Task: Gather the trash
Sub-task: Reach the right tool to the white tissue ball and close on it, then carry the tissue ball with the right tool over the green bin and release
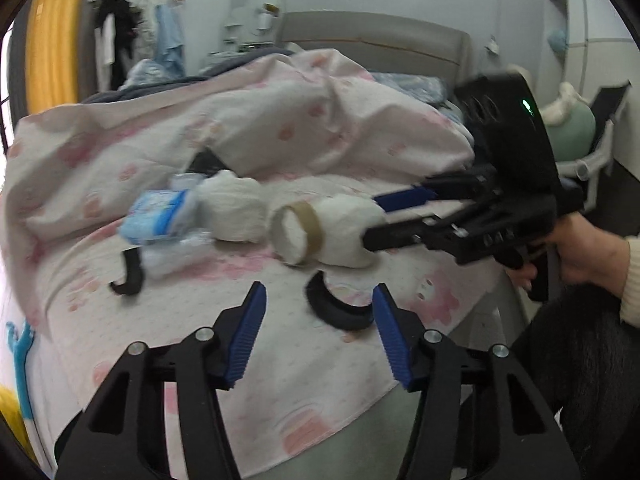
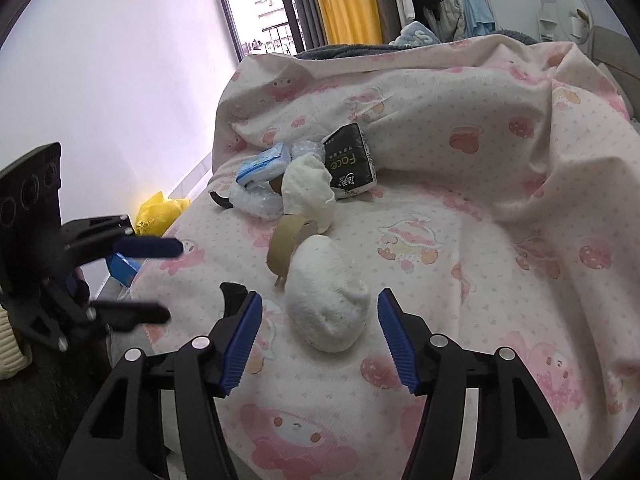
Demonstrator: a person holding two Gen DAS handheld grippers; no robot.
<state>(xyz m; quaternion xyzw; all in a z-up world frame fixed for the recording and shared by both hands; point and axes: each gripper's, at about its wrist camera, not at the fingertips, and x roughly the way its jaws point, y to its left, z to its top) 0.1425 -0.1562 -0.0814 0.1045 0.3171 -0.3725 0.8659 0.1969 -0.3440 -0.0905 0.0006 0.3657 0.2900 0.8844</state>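
White tissue wads, a cardboard tape ring [image 2: 286, 240], a blue packet [image 2: 264, 168] and a black wrapper [image 2: 352, 162] lie clustered on the pink-printed bed sheet [image 2: 460, 240], likely gathered as trash. The right gripper [image 2: 320, 336] straddles the nearest tissue wad [image 2: 328, 300], jaws apart and not pressing it. The left gripper [image 1: 318, 330], jaws apart and empty, hovers just before a curved black piece [image 1: 336, 312], seemingly lining up its own pick.

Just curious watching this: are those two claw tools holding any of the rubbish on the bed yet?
No. The right gripper straddles a white tissue wad without pinching it; the left gripper is empty above a black curved piece.
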